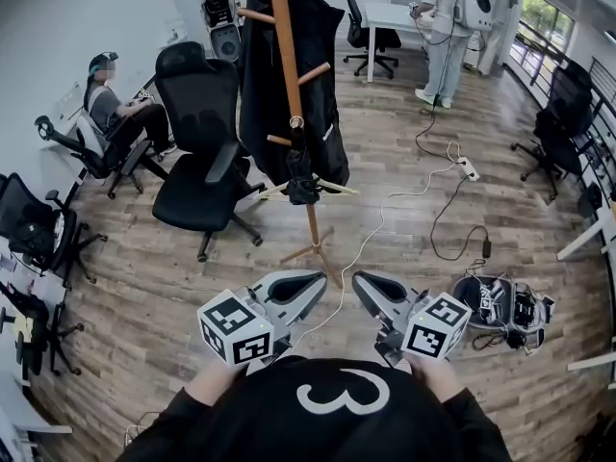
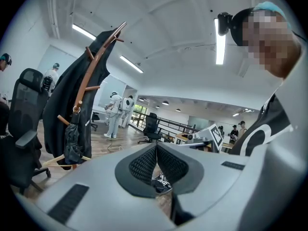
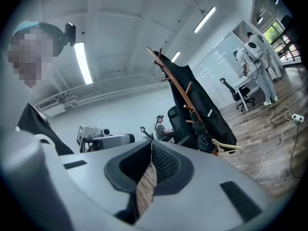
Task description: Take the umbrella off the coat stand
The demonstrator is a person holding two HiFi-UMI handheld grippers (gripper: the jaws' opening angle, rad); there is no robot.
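A wooden coat stand point(image 1: 286, 56) rises from the plank floor ahead of me, with a long black coat point(image 1: 322, 85) draped on it. A folded black umbrella point(image 1: 301, 173) hangs by a ring from a low peg on the pole. My left gripper point(image 1: 320, 279) and right gripper point(image 1: 357, 280) are side by side close to my chest, well short of the stand, both shut and empty. In the left gripper view the umbrella point(image 2: 73, 139) hangs far left of the shut left gripper point(image 2: 155, 147). In the right gripper view the umbrella point(image 3: 205, 139) is right of the shut right gripper point(image 3: 151, 145).
A black office chair point(image 1: 202, 152) stands just left of the stand. A white cable and power strip point(image 1: 469, 168) run across the floor to the right. A pack of gear point(image 1: 505, 308) lies at the right. One person sits at the left point(image 1: 114, 104), another stands at the back point(image 1: 443, 22).
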